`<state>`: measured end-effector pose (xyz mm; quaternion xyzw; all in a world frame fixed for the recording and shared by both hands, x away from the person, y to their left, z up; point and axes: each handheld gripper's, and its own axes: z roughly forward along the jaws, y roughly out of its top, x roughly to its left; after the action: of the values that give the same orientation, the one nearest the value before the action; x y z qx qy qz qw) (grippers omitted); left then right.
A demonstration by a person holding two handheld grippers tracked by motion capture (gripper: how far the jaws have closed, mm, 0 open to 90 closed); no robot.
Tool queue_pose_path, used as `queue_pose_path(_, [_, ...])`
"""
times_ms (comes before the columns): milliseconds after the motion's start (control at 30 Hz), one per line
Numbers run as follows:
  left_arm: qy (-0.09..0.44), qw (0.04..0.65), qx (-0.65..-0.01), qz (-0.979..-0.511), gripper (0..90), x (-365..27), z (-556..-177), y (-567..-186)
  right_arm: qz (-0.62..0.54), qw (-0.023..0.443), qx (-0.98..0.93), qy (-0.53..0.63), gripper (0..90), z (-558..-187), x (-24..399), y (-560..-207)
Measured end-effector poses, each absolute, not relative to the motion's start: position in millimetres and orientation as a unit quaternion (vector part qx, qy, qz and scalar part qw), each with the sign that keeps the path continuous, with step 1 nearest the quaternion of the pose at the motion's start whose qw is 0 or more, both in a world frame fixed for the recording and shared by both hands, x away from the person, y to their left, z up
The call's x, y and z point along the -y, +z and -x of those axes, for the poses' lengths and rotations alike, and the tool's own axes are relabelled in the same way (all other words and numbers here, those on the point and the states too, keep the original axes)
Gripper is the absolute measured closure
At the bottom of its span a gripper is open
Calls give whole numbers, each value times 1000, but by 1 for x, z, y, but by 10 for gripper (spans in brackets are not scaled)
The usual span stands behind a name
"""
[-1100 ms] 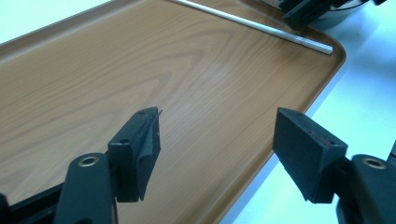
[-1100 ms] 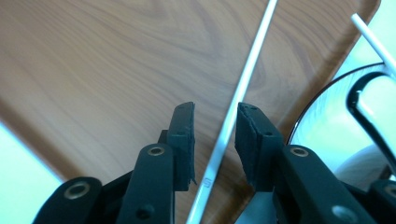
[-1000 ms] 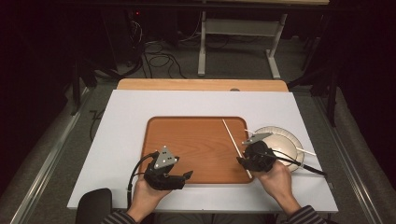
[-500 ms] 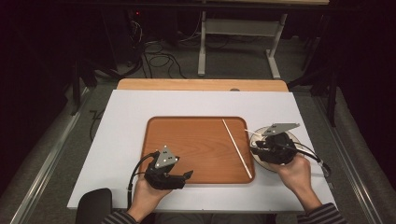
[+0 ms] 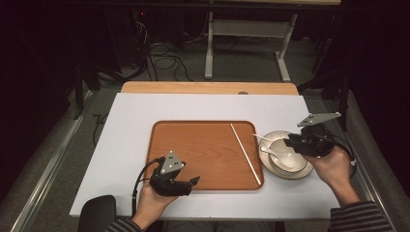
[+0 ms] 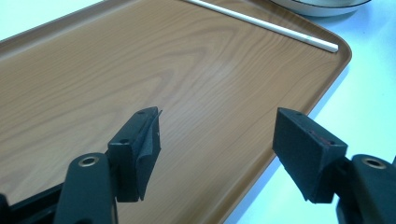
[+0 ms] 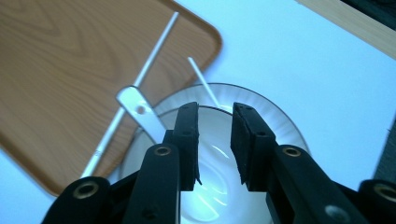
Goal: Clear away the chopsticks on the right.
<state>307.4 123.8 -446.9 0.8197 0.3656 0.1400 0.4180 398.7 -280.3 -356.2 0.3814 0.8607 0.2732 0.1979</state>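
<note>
The right gripper (image 5: 293,141) hangs over the white bowl (image 5: 290,159) beside the wooden tray (image 5: 193,145) — its jaws, just narrowing, grip nothing. A spoon (image 5: 279,155) lies in the bowl; one chopstick (image 5: 245,152) rests on the tray. The left gripper (image 5: 191,182) gapes wide at the tray's near edge.

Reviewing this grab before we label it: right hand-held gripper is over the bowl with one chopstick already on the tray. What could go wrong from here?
1. The second white chopstick leans on the rim of the white ceramic bowl; a nudge could send it rolling onto the table.
2. The right hand-held gripper has just been closing with nothing visibly between its jaws; it may pinch the white ceramic spoon instead.
3. The other white chopstick lies near the wooden tray's edge.
</note>
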Motion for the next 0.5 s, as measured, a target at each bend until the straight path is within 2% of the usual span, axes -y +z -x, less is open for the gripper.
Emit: queue_pose_path(500, [138, 415, -367, -821, 324, -123, -309, -448, -422, 182, -852, 251, 741, -417, 331, -371])
